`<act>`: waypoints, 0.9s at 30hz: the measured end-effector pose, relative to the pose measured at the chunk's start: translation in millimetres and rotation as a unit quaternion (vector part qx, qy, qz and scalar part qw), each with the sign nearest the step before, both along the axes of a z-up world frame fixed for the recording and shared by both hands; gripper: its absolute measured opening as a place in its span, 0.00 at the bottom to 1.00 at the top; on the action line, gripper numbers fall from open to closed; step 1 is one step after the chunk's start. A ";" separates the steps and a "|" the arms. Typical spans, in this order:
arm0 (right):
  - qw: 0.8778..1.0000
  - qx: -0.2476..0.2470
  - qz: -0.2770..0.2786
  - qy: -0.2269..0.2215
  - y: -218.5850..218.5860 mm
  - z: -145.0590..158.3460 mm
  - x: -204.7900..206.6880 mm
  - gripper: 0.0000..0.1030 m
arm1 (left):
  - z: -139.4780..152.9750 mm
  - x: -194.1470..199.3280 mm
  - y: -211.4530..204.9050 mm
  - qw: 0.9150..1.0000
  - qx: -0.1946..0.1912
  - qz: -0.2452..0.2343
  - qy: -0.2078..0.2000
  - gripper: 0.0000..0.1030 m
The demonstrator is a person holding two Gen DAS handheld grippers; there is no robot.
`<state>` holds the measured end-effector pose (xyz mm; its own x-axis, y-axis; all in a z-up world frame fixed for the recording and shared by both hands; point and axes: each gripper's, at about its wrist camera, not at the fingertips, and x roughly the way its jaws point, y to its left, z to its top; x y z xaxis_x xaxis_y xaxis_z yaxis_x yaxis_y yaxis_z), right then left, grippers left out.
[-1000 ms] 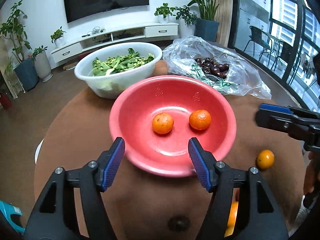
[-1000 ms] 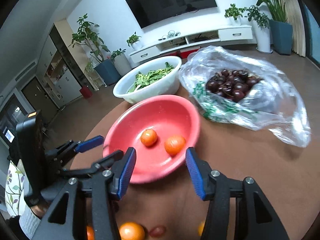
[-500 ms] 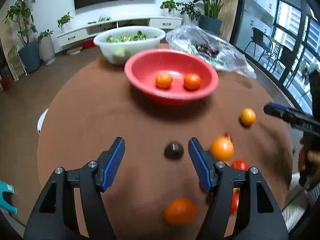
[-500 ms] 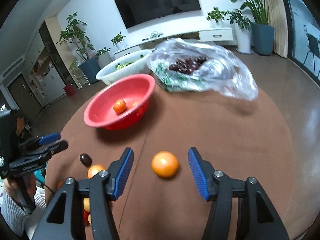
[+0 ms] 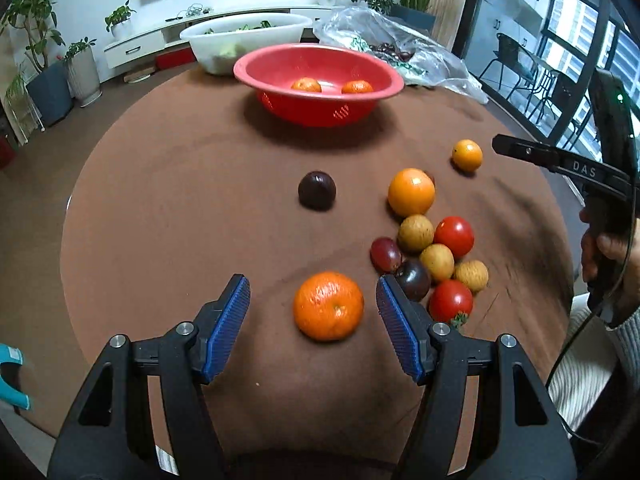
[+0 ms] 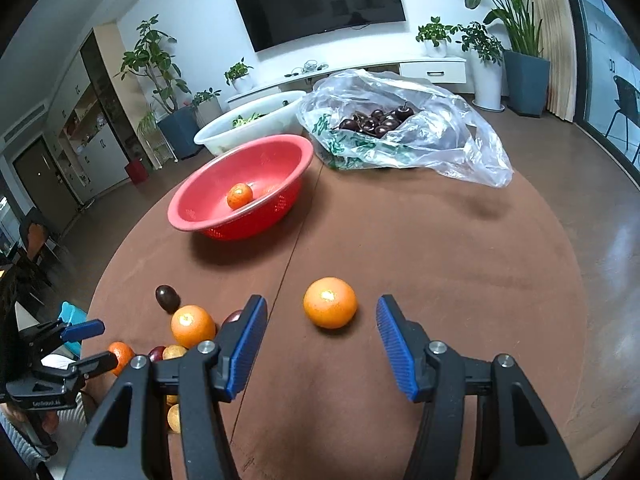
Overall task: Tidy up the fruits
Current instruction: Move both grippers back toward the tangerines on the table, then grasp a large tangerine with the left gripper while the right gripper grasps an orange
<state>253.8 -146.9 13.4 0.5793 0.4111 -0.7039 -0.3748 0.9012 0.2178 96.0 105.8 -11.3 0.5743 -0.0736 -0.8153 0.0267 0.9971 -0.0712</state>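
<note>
Left wrist view: left tongs (image 5: 313, 304) spread apart around a mandarin (image 5: 328, 305) on the brown table (image 5: 180, 200), not yet touching. Right wrist view: right tongs (image 6: 321, 338) likewise spread, empty, framing a small orange (image 6: 330, 308). Red bowl (image 5: 318, 76) further back, two mandarins already inside. Loose heap of tomatoes, plums and pale fruits just beside the right blue pad (image 5: 394, 330). Probable risks: a lopsided squeeze sending the round mandarin rolling off toward the edge; the right pad nudging the dark plum (image 5: 414, 280) and scattering the heap; too hard a pinch bruising the soft skin.
</note>
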 end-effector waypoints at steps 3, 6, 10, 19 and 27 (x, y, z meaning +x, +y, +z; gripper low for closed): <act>1.000 -0.005 0.001 0.002 1.7 -2.4 0.0 0.59 | -3.0 2.8 -0.8 1.000 0.000 0.000 0.004 0.62; 1.000 -0.013 0.001 0.003 3.9 -4.5 -0.4 0.59 | -4.6 5.2 -1.9 1.000 0.001 -0.001 0.007 0.62; 1.000 -0.023 0.004 0.005 7.1 -7.9 1.6 0.59 | -6.1 6.8 -4.6 1.000 0.009 -0.004 0.005 0.62; 0.999 -0.046 0.014 0.007 19.1 -17.1 12.0 0.59 | -11.3 8.2 -2.3 1.000 0.002 0.000 0.009 0.62; 0.997 -0.071 0.021 0.011 26.6 -25.6 20.9 0.54 | -18.5 10.2 -2.3 1.000 -0.009 -0.004 0.019 0.45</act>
<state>274.7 -120.3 -12.2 0.5472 0.3297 -0.7693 -0.4093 0.9072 0.0977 106.2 103.5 -29.8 0.5415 -0.0942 -0.8354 0.0324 0.9953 -0.0912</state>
